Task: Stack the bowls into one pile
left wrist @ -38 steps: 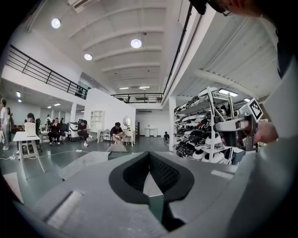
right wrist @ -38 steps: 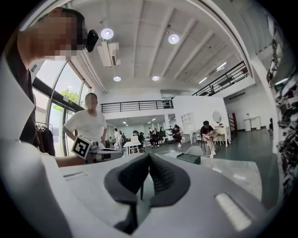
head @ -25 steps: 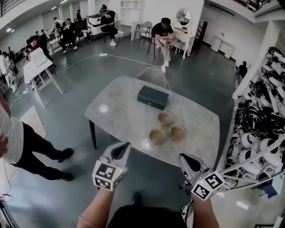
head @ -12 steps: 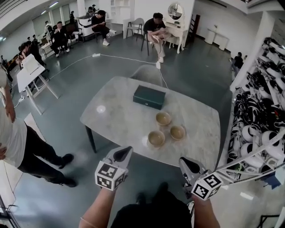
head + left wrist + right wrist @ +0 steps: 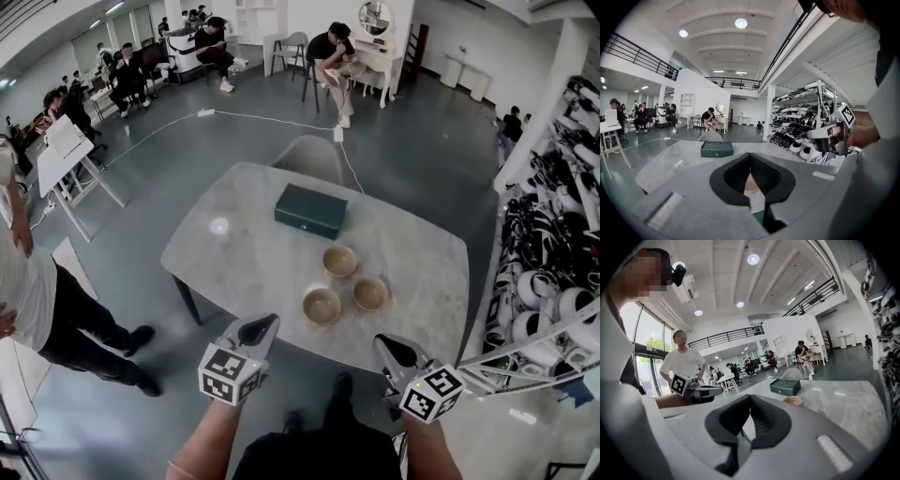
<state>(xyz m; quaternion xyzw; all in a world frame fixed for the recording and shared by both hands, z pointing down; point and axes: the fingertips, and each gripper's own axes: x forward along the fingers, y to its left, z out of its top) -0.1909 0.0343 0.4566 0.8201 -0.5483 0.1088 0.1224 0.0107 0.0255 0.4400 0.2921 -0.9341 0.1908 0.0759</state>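
Three tan bowls stand apart on the grey marble table (image 5: 244, 262): one farther back (image 5: 339, 261), one front left (image 5: 321, 306), one front right (image 5: 370, 294). Both grippers hover short of the table's near edge, apart from the bowls. My left gripper (image 5: 260, 327) is shut and empty; in its own view (image 5: 750, 155) a bit of tan bowl (image 5: 749, 183) shows behind the jaws. My right gripper (image 5: 388, 348) also has its pads together with nothing between them (image 5: 750, 397), and a bowl (image 5: 792, 401) lies ahead of it.
A dark green box (image 5: 310, 211) lies behind the bowls. A grey chair (image 5: 309, 156) stands at the table's far side. Racks of white gear (image 5: 553, 234) line the right. A person (image 5: 37, 300) stands at the left; several people sit at the back.
Both grippers have come down and forward a little toward the table's near edge. Their jaws stay shut. The bowls have not moved on the table.
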